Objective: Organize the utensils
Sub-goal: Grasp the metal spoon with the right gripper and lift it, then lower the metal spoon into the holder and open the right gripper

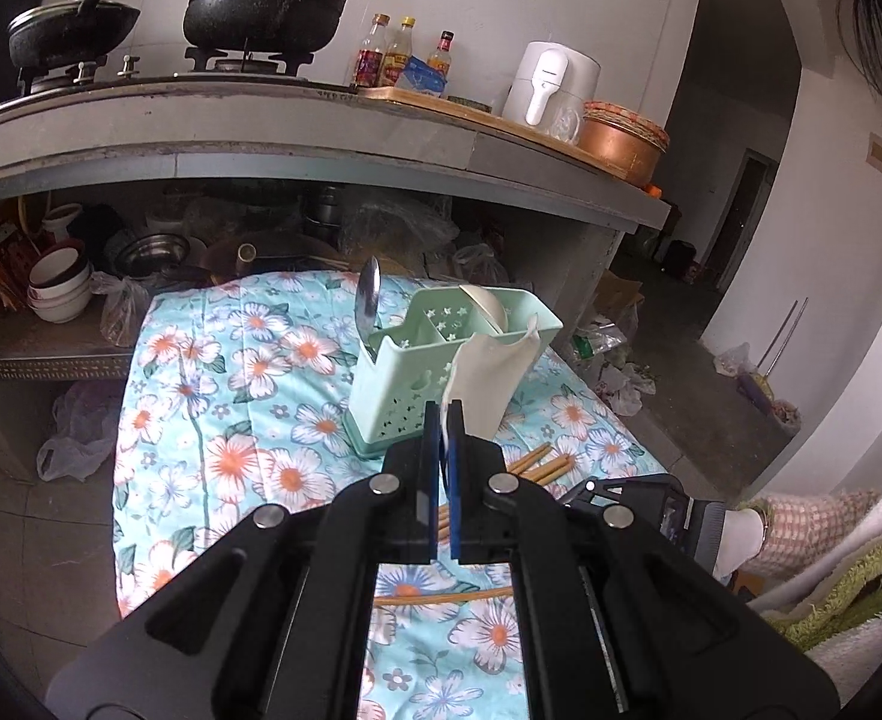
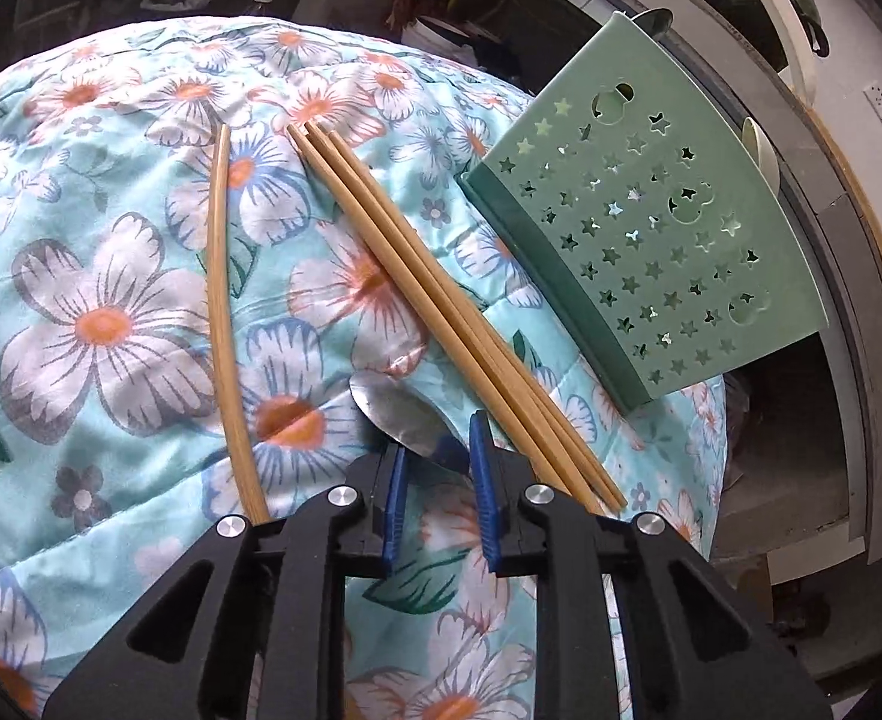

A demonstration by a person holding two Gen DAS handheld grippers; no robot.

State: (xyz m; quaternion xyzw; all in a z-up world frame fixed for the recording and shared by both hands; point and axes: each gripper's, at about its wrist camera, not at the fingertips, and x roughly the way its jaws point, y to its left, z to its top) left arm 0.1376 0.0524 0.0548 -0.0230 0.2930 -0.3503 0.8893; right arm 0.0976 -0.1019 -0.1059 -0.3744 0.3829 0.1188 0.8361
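1. Utensil caddy (image 1: 408,378), mint green, stands on the floral cloth (image 1: 225,456); a metal spoon (image 1: 368,300) is upright in its left compartment.
2. Left gripper (image 1: 446,420) pinches a white ceramic spoon (image 1: 489,378) just before the caddy.
3. Right gripper (image 2: 441,450) has its jaws closed on a second metal spoon (image 2: 399,414), beside three chopsticks (image 2: 441,306).

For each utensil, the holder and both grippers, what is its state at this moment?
left gripper: jaws shut on the white spoon.
white spoon: lifted in front of the holder.
right gripper: jaws around the metal spoon's handle, grip unclear.
metal spoon: lying on the cloth.
chopsticks: lying loose on the cloth.
green holder: upright, with a metal spoon and a white spoon inside.
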